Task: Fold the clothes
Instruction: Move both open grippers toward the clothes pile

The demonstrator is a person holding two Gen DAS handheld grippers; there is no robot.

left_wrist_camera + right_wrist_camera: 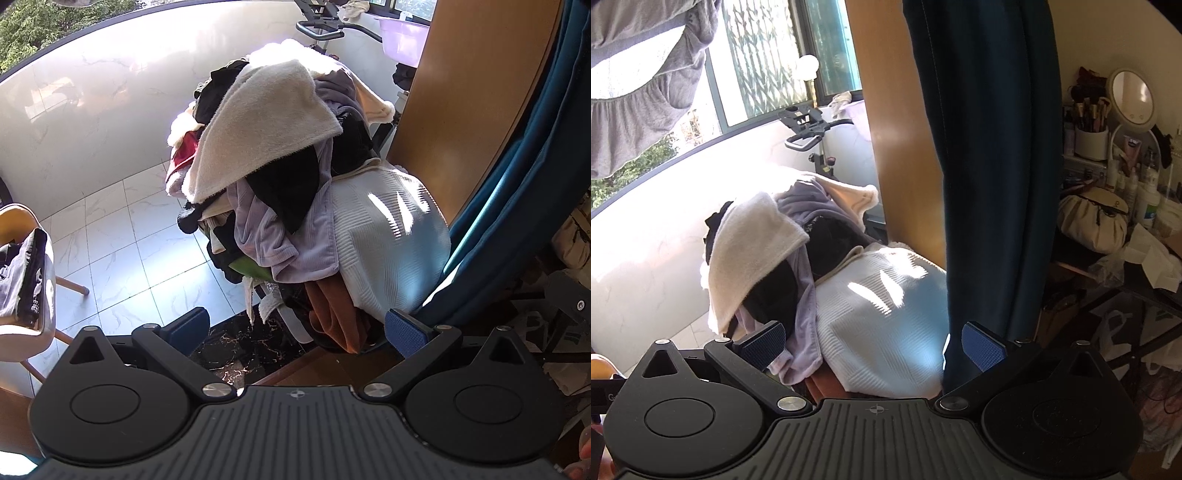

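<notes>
A tall heap of mixed clothes (280, 177) fills the middle of the left wrist view. A cream towel (266, 125) lies on top, with a lilac garment (284, 236), black pieces and a white textured cloth (388, 240) below. My left gripper (295, 328) is open, a short way in front of the heap, holding nothing. The right wrist view has the same heap: cream towel (750, 254), lilac garment (805, 306), white textured cloth (882, 317). My right gripper (875, 347) is open, close over the white cloth, with nothing between its pads.
A dark teal curtain (990, 166) hangs by a wooden panel (897, 129) right of the heap. A chair with folded dark clothes (26, 273) stands at the left on pale floor tiles (122, 258). An exercise bike (809, 129) stands behind the heap; a cluttered dressing table (1115, 177) is at far right.
</notes>
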